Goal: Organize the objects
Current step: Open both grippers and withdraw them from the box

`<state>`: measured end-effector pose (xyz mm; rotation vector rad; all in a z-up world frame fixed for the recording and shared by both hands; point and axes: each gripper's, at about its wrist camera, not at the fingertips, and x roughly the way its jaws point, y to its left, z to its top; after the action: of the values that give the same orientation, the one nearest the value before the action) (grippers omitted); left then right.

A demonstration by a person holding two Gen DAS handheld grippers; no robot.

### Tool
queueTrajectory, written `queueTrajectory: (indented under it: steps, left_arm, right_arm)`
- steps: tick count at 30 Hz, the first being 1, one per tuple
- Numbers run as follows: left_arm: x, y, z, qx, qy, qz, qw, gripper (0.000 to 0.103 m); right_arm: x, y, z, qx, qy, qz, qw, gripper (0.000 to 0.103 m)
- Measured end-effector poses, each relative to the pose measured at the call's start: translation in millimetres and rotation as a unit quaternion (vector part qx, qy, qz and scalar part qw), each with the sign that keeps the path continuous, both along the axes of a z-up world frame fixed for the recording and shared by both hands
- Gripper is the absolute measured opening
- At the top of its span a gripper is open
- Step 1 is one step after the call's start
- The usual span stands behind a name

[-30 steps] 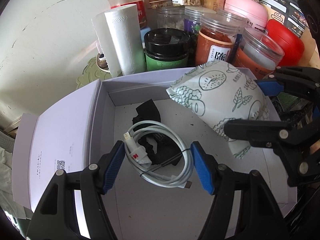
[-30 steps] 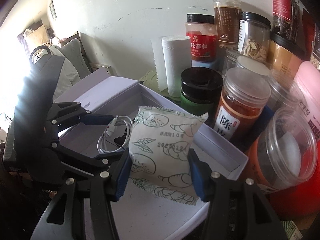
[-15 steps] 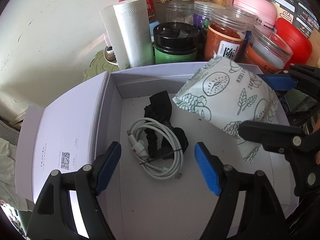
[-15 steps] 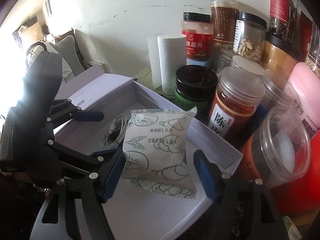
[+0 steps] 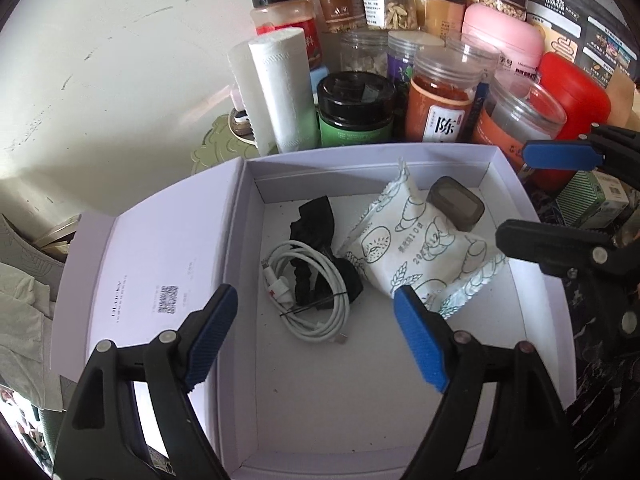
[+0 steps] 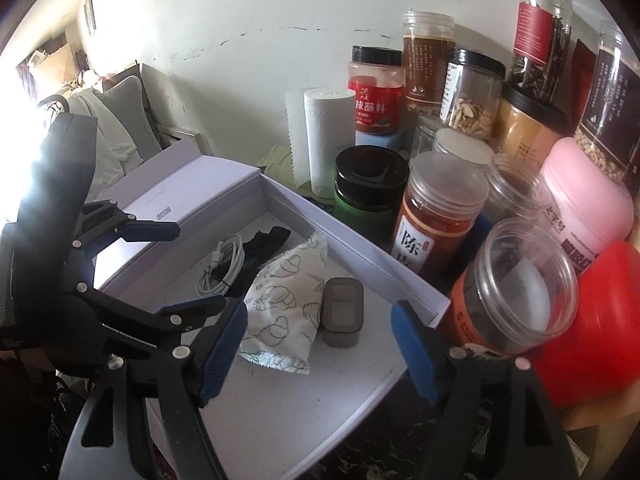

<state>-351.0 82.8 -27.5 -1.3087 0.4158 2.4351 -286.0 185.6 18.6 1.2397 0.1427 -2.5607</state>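
Here, jaws: both my left gripper and right gripper are opening — nothing between them.
Snack packet: lying in the white box, ahead of my right jaws — nearer that hand.
Long axis: roughly along my right fingers.

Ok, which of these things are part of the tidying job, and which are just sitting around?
Job:
box
snack packet
white cable
black cloth
grey case
left gripper, jaws opening, nothing between them
right gripper, jaws opening, nothing between them

Lying about:
paper roll
green jar
red tub
pink tub
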Motion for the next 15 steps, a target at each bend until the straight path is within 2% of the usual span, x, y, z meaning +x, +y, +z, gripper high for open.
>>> queueTrajectory:
  steps: [9, 15]
  left_arm:
    - [13, -10, 37, 0.019, 0.025, 0.009, 0.9995, 0.079]
    - [36, -17, 68, 0.035, 0.042, 0.010, 0.9985, 0.079]
  right_arm:
    - [21, 1, 33, 0.002, 0.026, -0.005, 1.000, 0.075]
    - [40, -1, 60, 0.004, 0.049, -0.009, 0.999, 0.075]
